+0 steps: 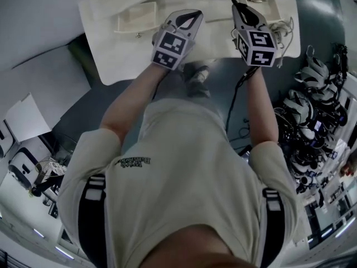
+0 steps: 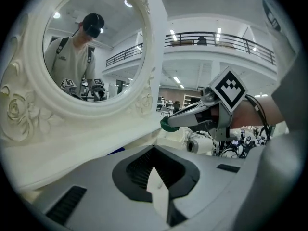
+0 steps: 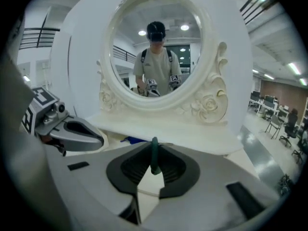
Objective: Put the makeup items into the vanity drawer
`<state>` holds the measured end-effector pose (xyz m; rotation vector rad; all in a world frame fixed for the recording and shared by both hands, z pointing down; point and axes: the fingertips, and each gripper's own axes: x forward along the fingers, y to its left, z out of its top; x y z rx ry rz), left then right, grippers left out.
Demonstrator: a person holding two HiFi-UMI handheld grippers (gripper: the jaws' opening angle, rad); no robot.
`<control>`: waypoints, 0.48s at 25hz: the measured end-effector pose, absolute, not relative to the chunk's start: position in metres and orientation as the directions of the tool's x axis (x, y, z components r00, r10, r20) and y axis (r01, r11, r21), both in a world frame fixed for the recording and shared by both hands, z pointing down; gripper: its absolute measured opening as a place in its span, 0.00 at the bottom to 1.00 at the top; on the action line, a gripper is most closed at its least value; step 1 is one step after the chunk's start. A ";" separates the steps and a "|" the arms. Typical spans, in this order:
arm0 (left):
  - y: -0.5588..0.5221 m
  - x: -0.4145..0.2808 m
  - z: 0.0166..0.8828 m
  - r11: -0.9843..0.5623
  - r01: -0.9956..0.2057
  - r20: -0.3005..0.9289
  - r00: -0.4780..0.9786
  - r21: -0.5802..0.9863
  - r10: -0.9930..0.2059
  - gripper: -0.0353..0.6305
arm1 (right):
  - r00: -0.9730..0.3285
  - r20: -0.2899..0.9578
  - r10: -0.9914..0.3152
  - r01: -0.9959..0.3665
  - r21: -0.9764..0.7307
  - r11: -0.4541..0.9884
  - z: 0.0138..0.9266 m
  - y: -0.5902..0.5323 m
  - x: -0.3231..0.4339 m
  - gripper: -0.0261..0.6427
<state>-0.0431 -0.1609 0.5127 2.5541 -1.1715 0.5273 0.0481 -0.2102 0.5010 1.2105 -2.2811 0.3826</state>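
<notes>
The white vanity (image 1: 111,43) lies below me, with its carved oval mirror (image 3: 154,47) straight ahead. Both grippers hang above the tabletop. My right gripper (image 3: 154,166) is shut on a thin dark green makeup item (image 3: 154,153), seen edge-on between the pads. In the left gripper view that item (image 2: 166,124) sticks out of the right gripper's tip. My left gripper (image 2: 154,170) is shut with nothing between its pads, and it also shows at the left of the right gripper view (image 3: 72,131). In the head view the left gripper (image 1: 195,15) and right gripper (image 1: 236,7) stand side by side.
Two open cream drawer boxes (image 1: 136,17) (image 1: 259,4) sit on the vanity, one on each side. A small blue thing (image 3: 130,140) lies at the mirror's base. Cables (image 1: 281,27) trail off the right end. Helmets and gear (image 1: 312,74) crowd the floor at right.
</notes>
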 end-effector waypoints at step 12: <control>-0.146 -0.010 0.371 -0.680 -0.725 0.189 0.687 0.109 -0.702 0.07 | -0.446 0.307 -0.841 -0.873 0.057 0.484 0.339 -0.145 0.092 0.10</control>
